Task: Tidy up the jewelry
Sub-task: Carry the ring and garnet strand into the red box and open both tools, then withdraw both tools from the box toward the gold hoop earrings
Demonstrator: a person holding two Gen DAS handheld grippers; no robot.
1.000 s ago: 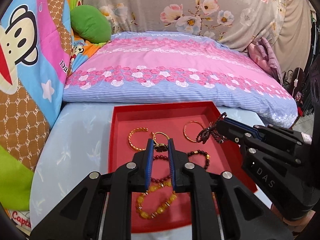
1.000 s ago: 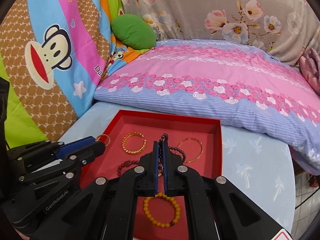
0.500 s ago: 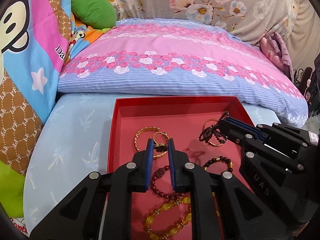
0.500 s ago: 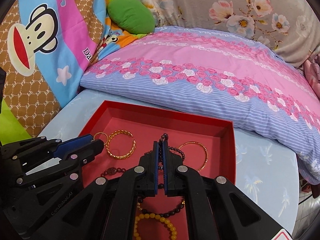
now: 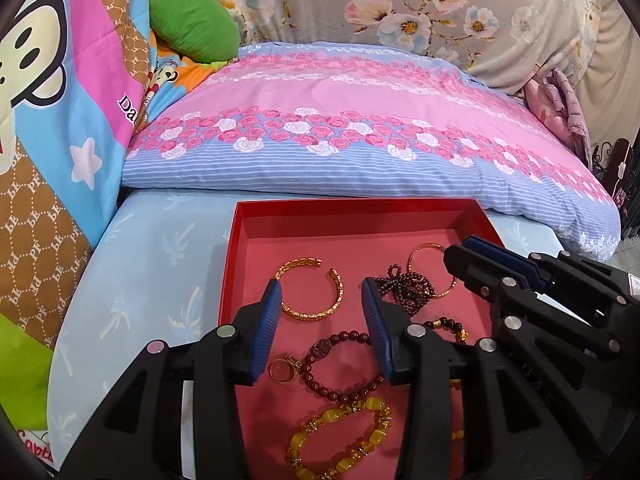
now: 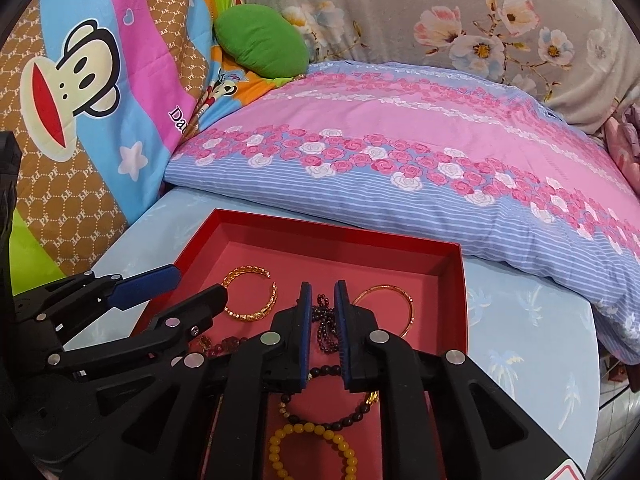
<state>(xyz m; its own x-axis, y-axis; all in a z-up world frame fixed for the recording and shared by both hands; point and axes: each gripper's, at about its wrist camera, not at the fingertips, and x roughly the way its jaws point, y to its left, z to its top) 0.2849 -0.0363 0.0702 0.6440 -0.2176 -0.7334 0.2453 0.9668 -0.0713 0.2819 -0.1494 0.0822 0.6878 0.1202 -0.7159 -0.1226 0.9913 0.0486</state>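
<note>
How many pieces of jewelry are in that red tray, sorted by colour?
Gold: 3 (open cuff, thin bangle, ring)
Dark beads: 2 (purple heap, bracelet with gold charm)
Red beads: 1 (bracelet)
Yellow beads: 2 (chunky bracelet, round-bead bracelet)
Total: 8

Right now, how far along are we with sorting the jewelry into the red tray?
Done: every piece in view lies in the red tray, including the gold cuff, gold ring and thin bangle. In hand: nothing; the left gripper is wide open, the right gripper slightly open over the bunched dark bead strand. Left: probably neatening, since that strand lies heaped against the bangle.
</note>
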